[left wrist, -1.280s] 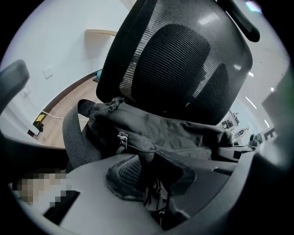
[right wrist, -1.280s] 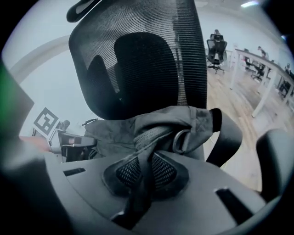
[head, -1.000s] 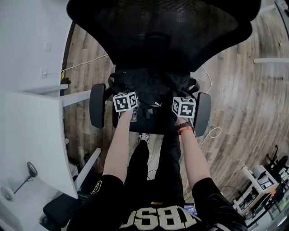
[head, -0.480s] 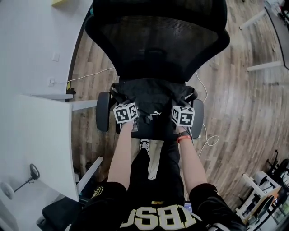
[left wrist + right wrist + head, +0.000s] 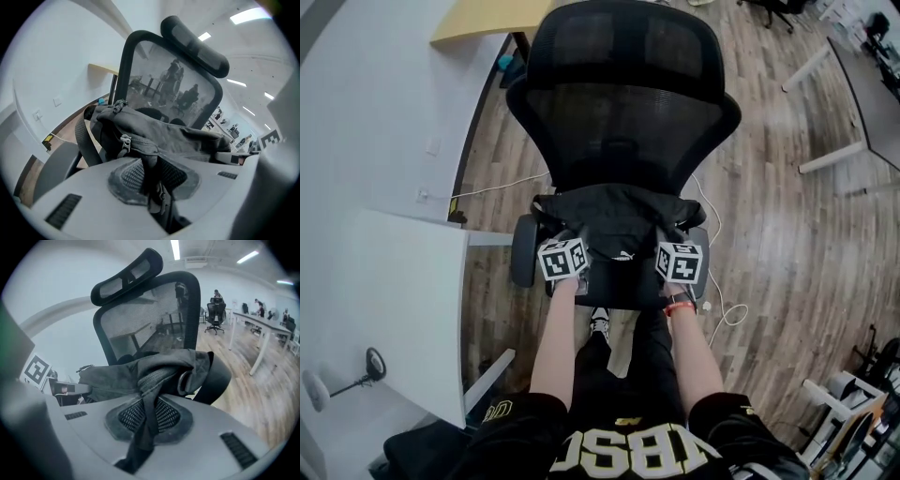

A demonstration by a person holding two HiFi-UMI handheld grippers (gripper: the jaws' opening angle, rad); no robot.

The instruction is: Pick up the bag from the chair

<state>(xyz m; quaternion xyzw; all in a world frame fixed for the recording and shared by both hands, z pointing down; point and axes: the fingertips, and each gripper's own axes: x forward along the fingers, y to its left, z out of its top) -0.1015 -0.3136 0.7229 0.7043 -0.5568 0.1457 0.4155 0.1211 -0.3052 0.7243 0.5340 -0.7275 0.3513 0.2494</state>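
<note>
A black bag (image 5: 619, 217) hangs in front of the black mesh office chair (image 5: 623, 112), above its seat. My left gripper (image 5: 569, 272) is shut on the bag's left strap (image 5: 152, 185); the bag's body (image 5: 154, 136) with a zipper pull fills that gripper's view. My right gripper (image 5: 675, 272) is shut on the bag's right strap (image 5: 145, 427), next to a metal ring (image 5: 183, 380). The bag (image 5: 140, 369) sags between the two grippers, with the chair's backrest (image 5: 150, 319) behind it.
A white desk (image 5: 375, 309) stands at the left, a wooden desk top (image 5: 487, 23) at the back. Cables (image 5: 727, 309) lie on the wooden floor right of the chair. The chair's armrests (image 5: 523, 251) flank the bag. More desks and chairs (image 5: 253, 322) stand at the right.
The bag has come up off the seat with both grippers, and the view has drawn back so the whole chair back and headrest now show.
</note>
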